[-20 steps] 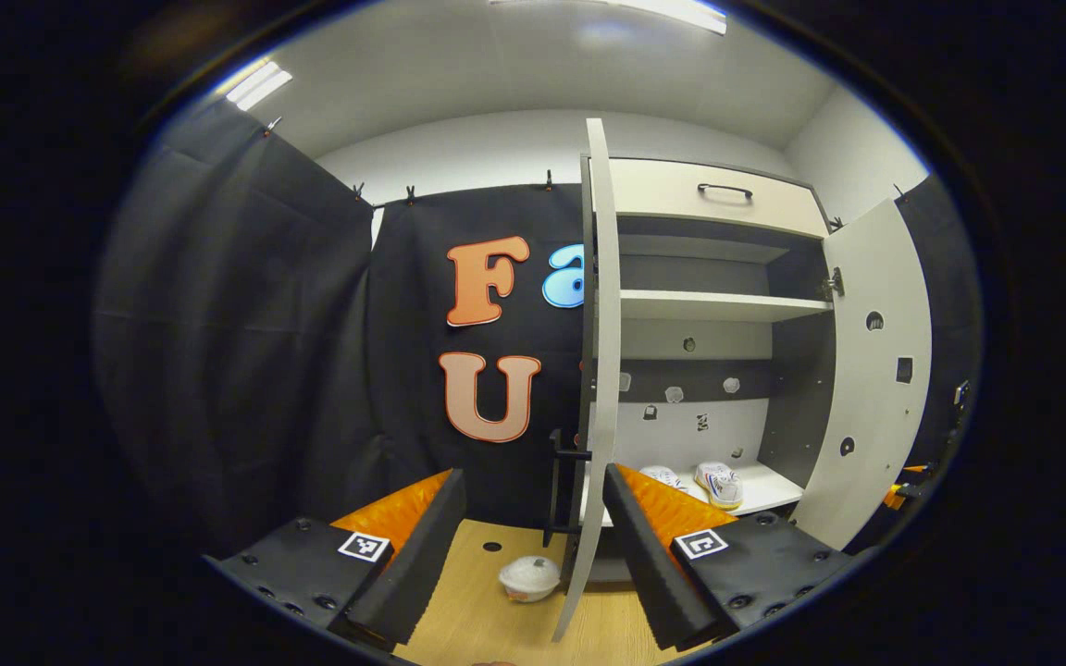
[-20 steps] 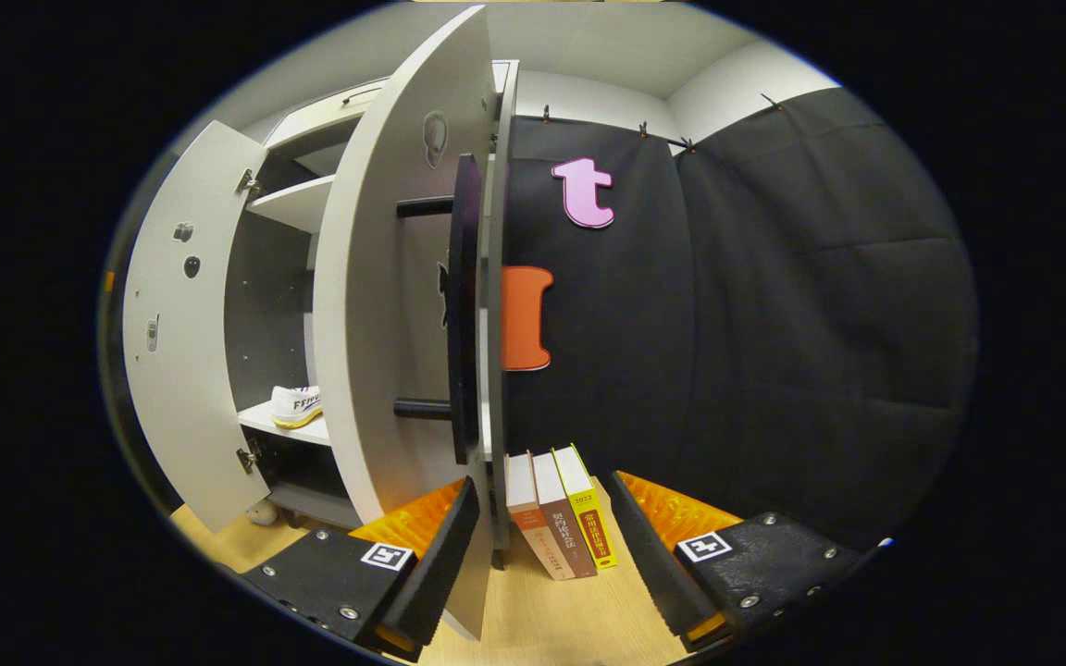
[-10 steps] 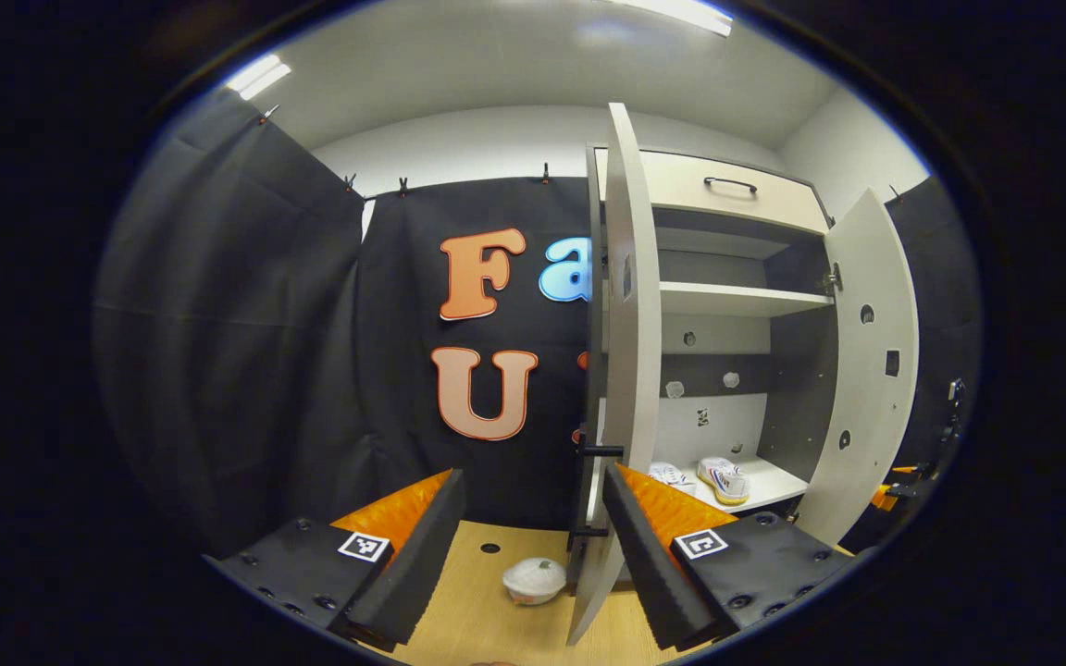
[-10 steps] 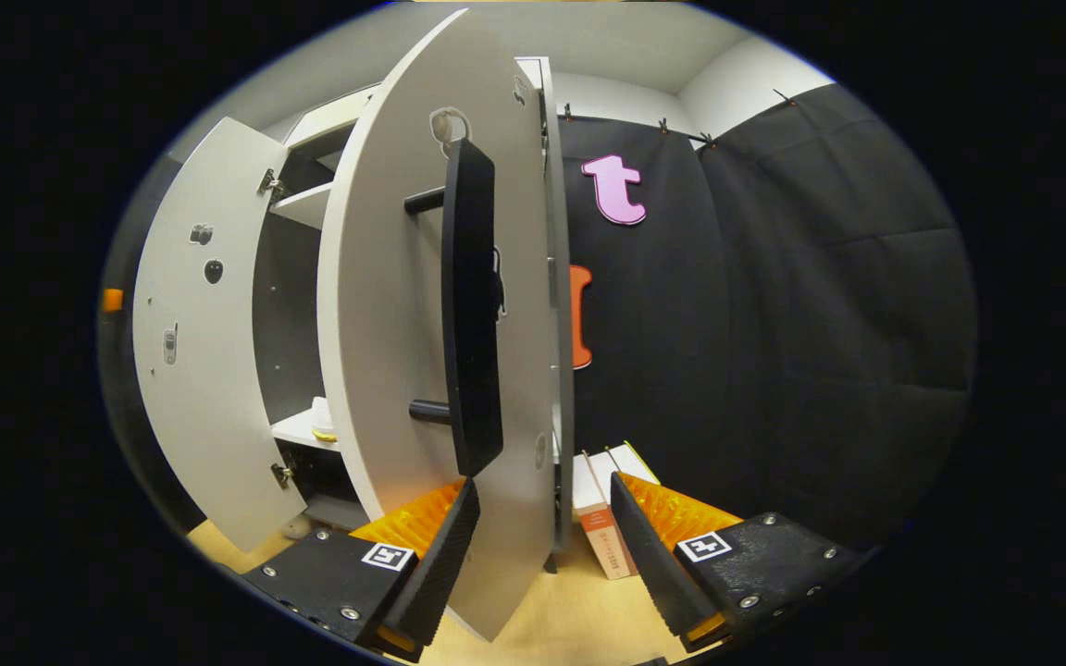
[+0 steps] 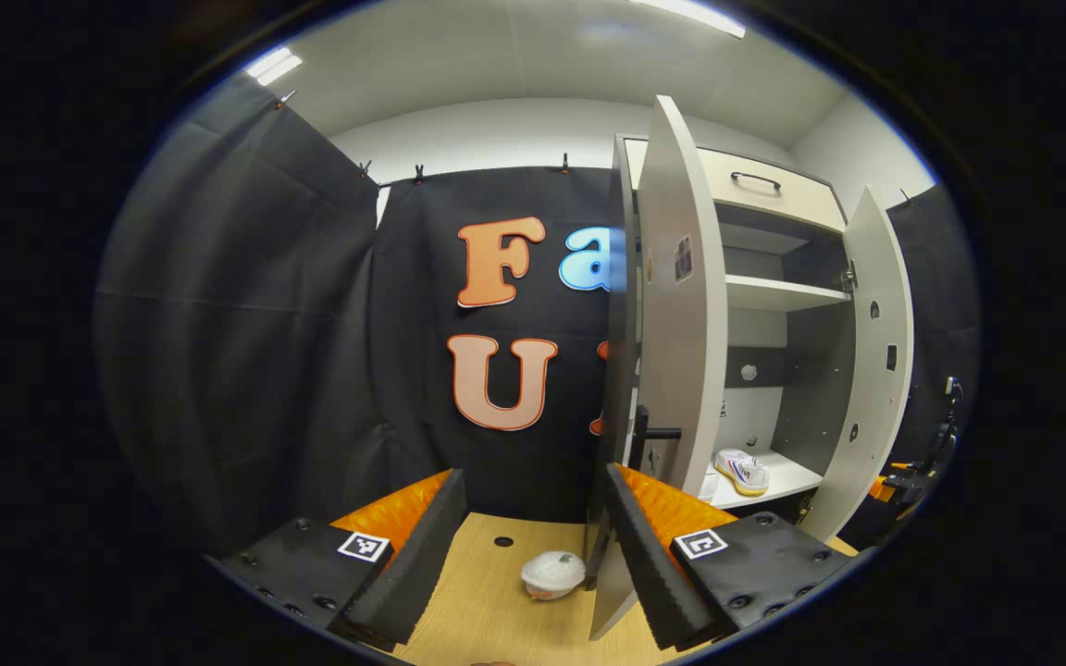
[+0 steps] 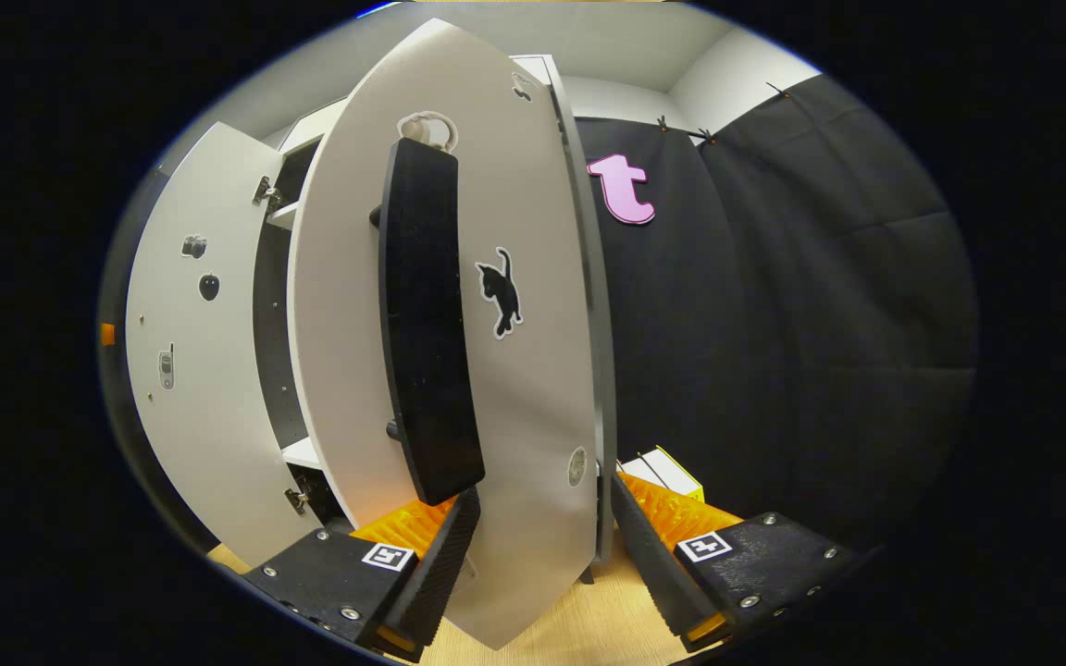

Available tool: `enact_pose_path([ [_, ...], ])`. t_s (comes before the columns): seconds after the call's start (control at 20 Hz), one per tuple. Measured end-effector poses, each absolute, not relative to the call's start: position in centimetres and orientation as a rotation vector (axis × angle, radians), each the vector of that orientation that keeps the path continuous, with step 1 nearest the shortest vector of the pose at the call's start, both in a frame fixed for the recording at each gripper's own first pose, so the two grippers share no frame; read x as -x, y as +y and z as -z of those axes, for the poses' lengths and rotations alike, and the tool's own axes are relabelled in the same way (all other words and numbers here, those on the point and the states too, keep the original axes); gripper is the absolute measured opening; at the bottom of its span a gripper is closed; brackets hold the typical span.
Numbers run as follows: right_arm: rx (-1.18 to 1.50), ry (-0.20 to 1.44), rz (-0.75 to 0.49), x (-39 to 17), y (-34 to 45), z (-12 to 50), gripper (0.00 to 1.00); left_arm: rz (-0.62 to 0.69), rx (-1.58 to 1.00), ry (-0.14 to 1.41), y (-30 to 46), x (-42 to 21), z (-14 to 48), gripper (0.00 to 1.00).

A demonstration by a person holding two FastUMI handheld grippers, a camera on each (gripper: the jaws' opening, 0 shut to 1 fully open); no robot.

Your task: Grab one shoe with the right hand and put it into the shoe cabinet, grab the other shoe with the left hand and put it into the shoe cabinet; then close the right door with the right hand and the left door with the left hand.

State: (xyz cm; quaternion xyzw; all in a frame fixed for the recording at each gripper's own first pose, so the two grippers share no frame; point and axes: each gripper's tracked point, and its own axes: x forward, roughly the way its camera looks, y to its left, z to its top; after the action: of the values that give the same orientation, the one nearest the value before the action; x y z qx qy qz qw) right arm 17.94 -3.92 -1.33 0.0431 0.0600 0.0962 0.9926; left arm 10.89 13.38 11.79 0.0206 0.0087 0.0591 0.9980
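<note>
Both shoes look already shelved; doors are the job in hand, neither yet closed.

Risks, as judged:
- Right tongs [image 6: 540,546] stand apart, with the right door [image 6: 533,388] between the fingers near its lower edge. Cannot tell whether either finger touches the panel. If the door swings in with the fingers straddling its edge, one could get caught against the shoe cabinet [image 5: 778,199] frame.
- Left tongs [image 5: 533,541] also apart, holding nothing. The left door [image 5: 681,305] sits just beside the right-hand finger; a glancing push could slip off the edge rather than drive it shut.
- A white bowl [image 5: 552,573] lies on the worktop [image 5: 487,610] near the foot of the left door, possibly in its sweep.
- Books [image 6: 667,470] stand just behind the right door near the worktop's back edge.

Thing's look: pale grey doors; the right one carries a long black bar handle [image 6: 427,324] and a black cat sticker [image 6: 499,291]. One white shoe [image 5: 742,470], yellowish sole, rests on the low shelf inside.
</note>
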Motion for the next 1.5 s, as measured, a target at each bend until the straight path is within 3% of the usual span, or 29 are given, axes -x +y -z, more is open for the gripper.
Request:
enact_pose_path([
  [0.05,-0.088,0.119,-0.199,-18.2,-3.3,1.3,0.98,-0.122,-0.041,0.014,13.6,-10.8,-11.9,0.96],
  [0.1,-0.095,0.12,-0.207,-18.5,-2.6,1.3,0.88,-0.124,-0.039,0.014,13.9,-10.7,-11.9,0.96],
  [0.15,-0.104,0.118,-0.22,-18.9,-1.6,1.3,0.88,-0.123,-0.037,0.015,14.2,-10.7,-11.9,0.95],
  [0.2,-0.115,0.119,-0.236,-19.6,-0.5,1.3,0.89,-0.124,-0.036,0.016,14.4,-10.7,-11.9,0.96],
  [0.25,-0.121,0.124,-0.247,-19.9,0.3,1.4,0.98,-0.126,-0.037,0.019,14.7,-10.8,-11.8,0.96],
  [0.3,-0.125,0.129,-0.261,-20.4,1.3,1.4,0.91,-0.131,-0.037,0.02,15.0,-10.8,-11.7,0.96],
  [0.35,-0.125,0.128,-0.274,-20.8,2.1,1.3,0.9,-0.134,-0.036,0.023,15.4,-10.7,-11.5,0.97],
  [0.4,-0.122,0.124,-0.286,-21.1,2.9,1.0,0.99,-0.137,-0.034,0.027,15.8,-10.7,-11.3,0.96],
  [0.45,-0.116,0.12,-0.299,-21.3,3.6,0.7,0.9,-0.14,-0.031,0.031,16.1,-10.7,-11.0,0.96],
  [1.5,-0.072,0.15,-0.197,-23.6,5.2,1.1,0.89,-0.028,-0.003,0.162,16.6,-15.0,-1.7,0.95],
])
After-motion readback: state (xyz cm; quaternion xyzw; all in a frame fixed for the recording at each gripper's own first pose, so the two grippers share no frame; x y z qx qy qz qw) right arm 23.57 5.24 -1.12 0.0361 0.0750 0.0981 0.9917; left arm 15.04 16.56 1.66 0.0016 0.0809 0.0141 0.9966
